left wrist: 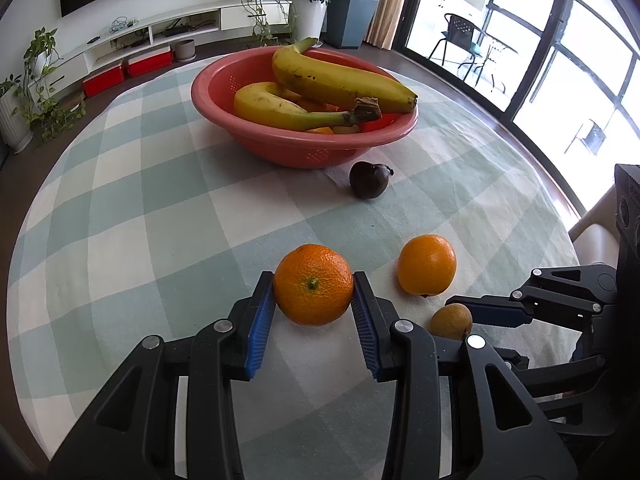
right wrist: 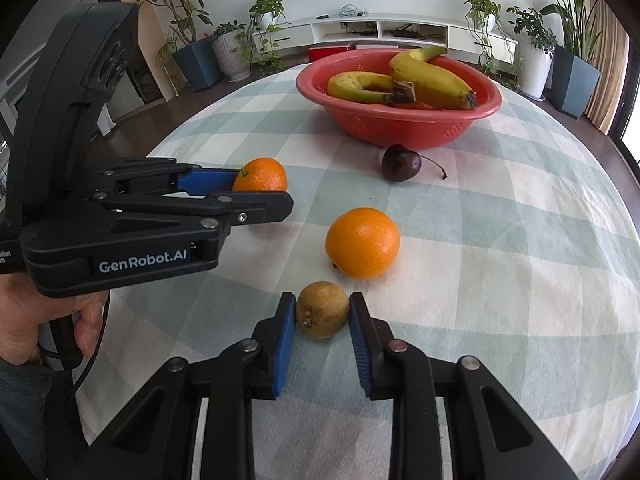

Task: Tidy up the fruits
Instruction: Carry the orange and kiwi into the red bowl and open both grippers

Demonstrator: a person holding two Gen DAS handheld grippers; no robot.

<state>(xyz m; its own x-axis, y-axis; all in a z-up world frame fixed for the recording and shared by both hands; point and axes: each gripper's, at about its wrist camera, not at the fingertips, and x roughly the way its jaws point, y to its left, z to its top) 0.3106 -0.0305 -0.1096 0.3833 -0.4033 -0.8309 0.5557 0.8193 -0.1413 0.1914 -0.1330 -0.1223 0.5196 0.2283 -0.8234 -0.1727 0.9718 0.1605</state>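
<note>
From the left wrist view, my left hand-held gripper (left wrist: pixel 313 294) has its blue pads closed onto both sides of a pebbly tangerine (left wrist: pixel 313 290), which sits on the checked desk (left wrist: pixel 152 216) right between the fingertips; I judge the grip is set low and level so the fruit can be lifted straight off the cloth. Just to the right of that gripper lies a smoother orange (left wrist: pixel 427 264), and nearer, further right, a small brown fruit (left wrist: pixel 451 321) with the right hand-held gripper (left wrist: pixel 476 316) reaching in at it from the side. Well ahead stands the red bowl (left wrist: pixel 304 148), already holding two bananas (left wrist: pixel 340 80), with a dark cherry (left wrist: pixel 369 179) lying just in front of it. No writing shows here.

From the right wrist view, the right hand-held gripper (right wrist: pixel 322 312) brackets the brown fruit (right wrist: pixel 322 309): the left pad touches it, the right pad looks in contact too, though I cannot tell how firmly. The orange (right wrist: pixel 362 242) is just ahead, the cherry (right wrist: pixel 401 163) beyond, the bowl (right wrist: pixel 400 128) farthest. Off to the left, the other gripper's body reads "GenRobot.AI" (right wrist: pixel 143 263), clamped on the tangerine (right wrist: pixel 260 175). Both fruits seem destined for the bowl.
</note>
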